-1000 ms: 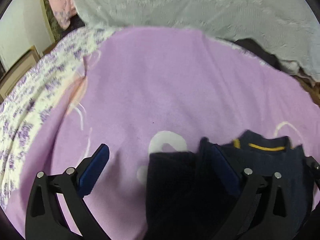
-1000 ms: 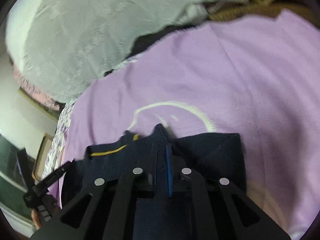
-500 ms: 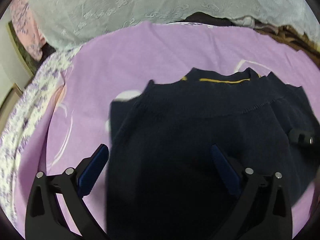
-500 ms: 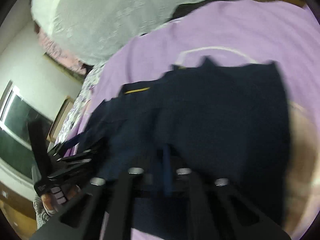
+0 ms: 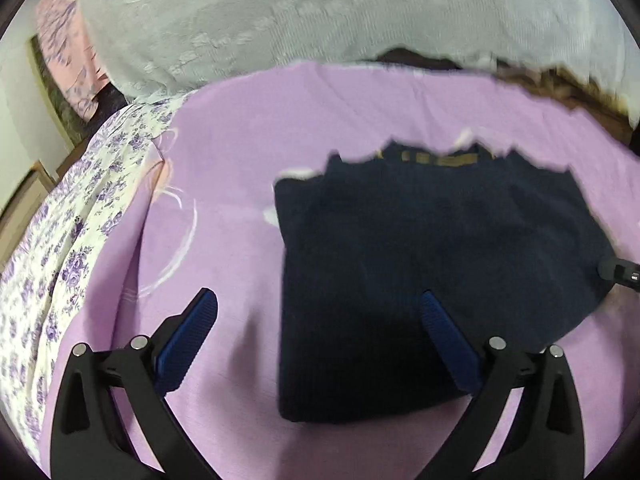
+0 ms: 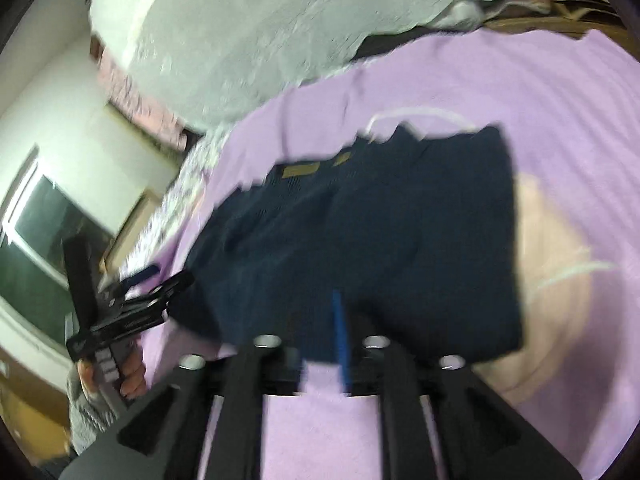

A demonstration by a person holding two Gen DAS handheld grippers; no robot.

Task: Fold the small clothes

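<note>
A small dark navy knit garment (image 5: 432,248) with a yellow stripe at its collar lies folded on the purple blanket (image 5: 240,184). It also shows in the right wrist view (image 6: 360,232). My left gripper (image 5: 316,312) is open and empty, its right finger over the garment's near edge. It shows in the right wrist view (image 6: 148,280) at the garment's left side. My right gripper (image 6: 340,320) has its jaws together at the garment's near edge; blur hides whether cloth is pinched. Its tip shows in the left wrist view (image 5: 620,272) at the garment's right side.
A white lace cover (image 5: 320,20) is heaped along the far side of the bed. A floral sheet (image 5: 72,232) runs down the left edge. A window (image 6: 44,224) and wall lie to the left. Purple blanket stretches around the garment.
Both grippers have pulled back toward me, and the garment now lies flat and further off. The left gripper stays open.
</note>
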